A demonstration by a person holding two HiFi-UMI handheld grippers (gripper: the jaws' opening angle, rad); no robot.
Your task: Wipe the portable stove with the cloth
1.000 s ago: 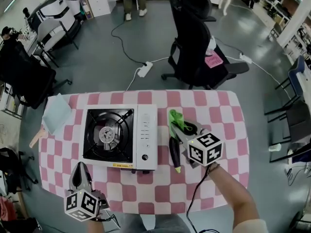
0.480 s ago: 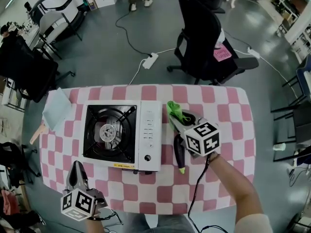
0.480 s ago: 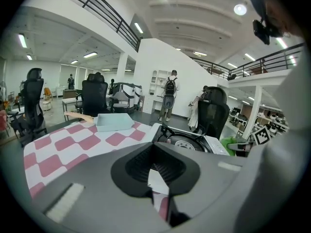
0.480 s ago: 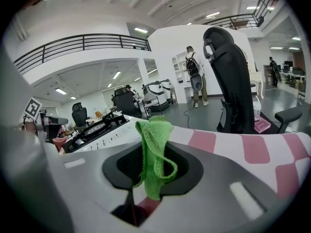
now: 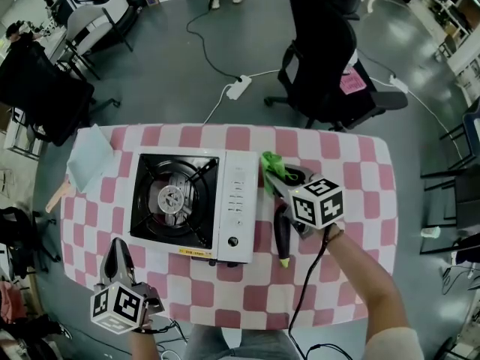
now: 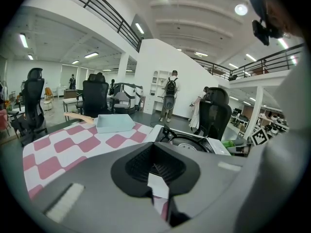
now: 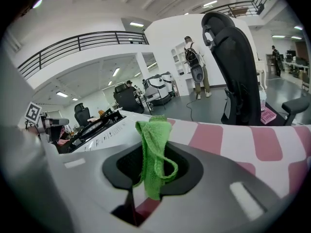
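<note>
The portable stove (image 5: 232, 208), white with a black burner well, stands left of middle on the pink checked table (image 5: 352, 193). My right gripper (image 5: 271, 175) hovers just off the stove's right edge, shut on a green cloth (image 5: 274, 166). In the right gripper view the cloth (image 7: 154, 154) hangs folded between the jaws, with the stove (image 7: 104, 125) to the left. My left gripper (image 5: 118, 252) sits at the table's near-left corner, shut and holding nothing. In the left gripper view the left gripper (image 6: 156, 178) faces the stove (image 6: 189, 142) from a distance.
A dark long object with a yellow-green tip (image 5: 283, 240) lies on the table under my right gripper. A light blue tray (image 5: 90, 163) and a wooden handle (image 5: 58, 196) sit at the table's left end. A black office chair (image 5: 330, 58) stands beyond the far edge.
My right gripper with the cloth has drifted slightly closer to the stove's right edge. The left gripper has stayed at the near-left corner.
</note>
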